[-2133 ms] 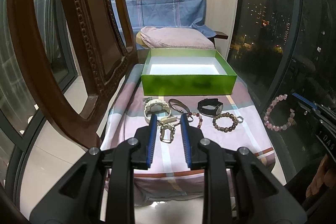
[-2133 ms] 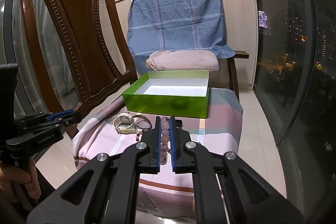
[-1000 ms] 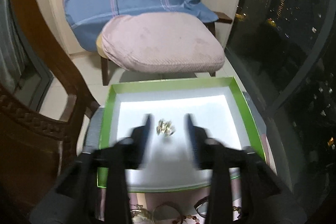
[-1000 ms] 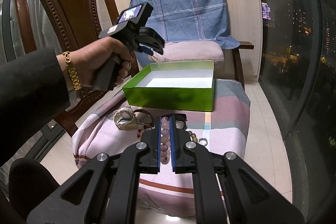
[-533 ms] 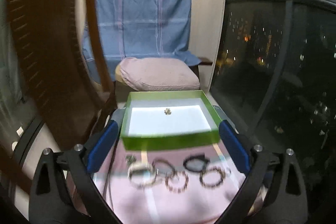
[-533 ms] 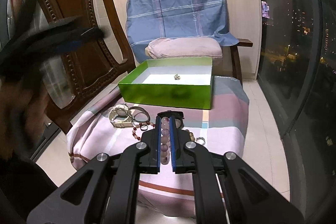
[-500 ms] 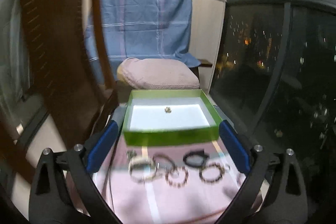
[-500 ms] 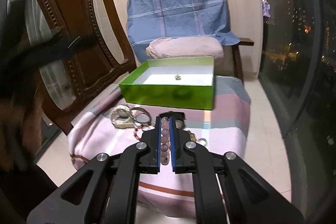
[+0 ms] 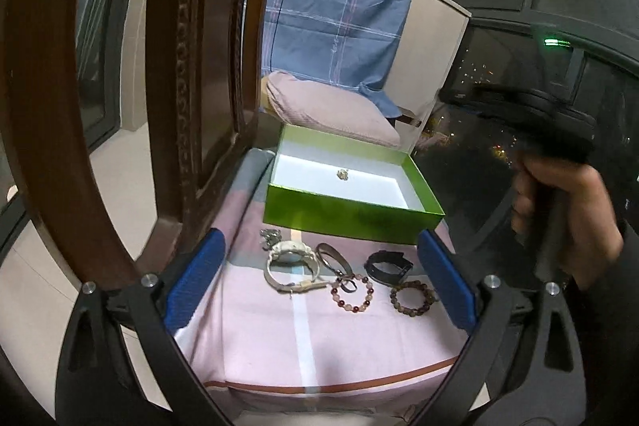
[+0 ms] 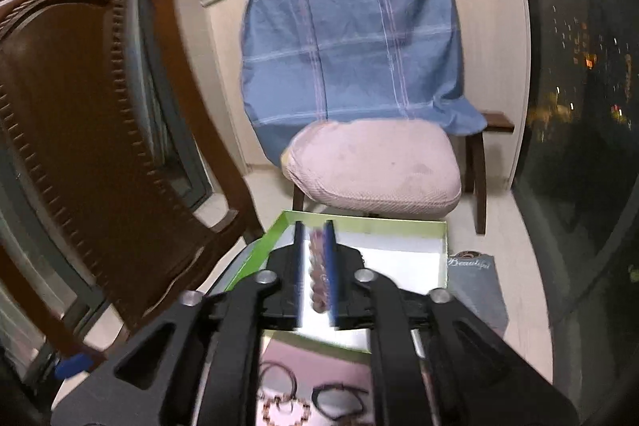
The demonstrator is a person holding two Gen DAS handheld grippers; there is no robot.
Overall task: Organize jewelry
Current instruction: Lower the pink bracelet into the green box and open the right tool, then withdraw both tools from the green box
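- The pink bead bracelet (image 10: 317,268) hung between the pads of your right gripper (image 10: 315,274), over the near part of the green box (image 10: 444,246). You had carried it there so that it would land inside, not on the cloth.
- Your right gripper's jaws had just been opening, and the beads sat blurred in the gap. I could not tell whether the pads pressed on the bracelet or had already let it go.
- Inside the green box, one small gold piece (image 9: 342,174) lay on the white floor toward the far wall. That left the near half free for what came next.
- Just in front of the box, on the striped cloth (image 9: 303,346), the rest waited in a loose row:
  - the white watch (image 9: 290,260) on the left, touching the thin band (image 9: 333,260);
  - the red-and-pale bead bracelet (image 9: 353,294) in the middle;
  - the black watch (image 9: 389,266) and the brown bead bracelet (image 9: 413,298) on the right.
- Your left gripper (image 9: 319,280) had its fingers spread wide with nothing between them. It looked down on that row, which I read as lining up the next pick.
- Your right hand (image 9: 567,210) showed at the right edge of the left view, wrapped round its gripper's handle.
- The carved wooden chair (image 9: 120,106) stood close on the left, so the left side left you little room.
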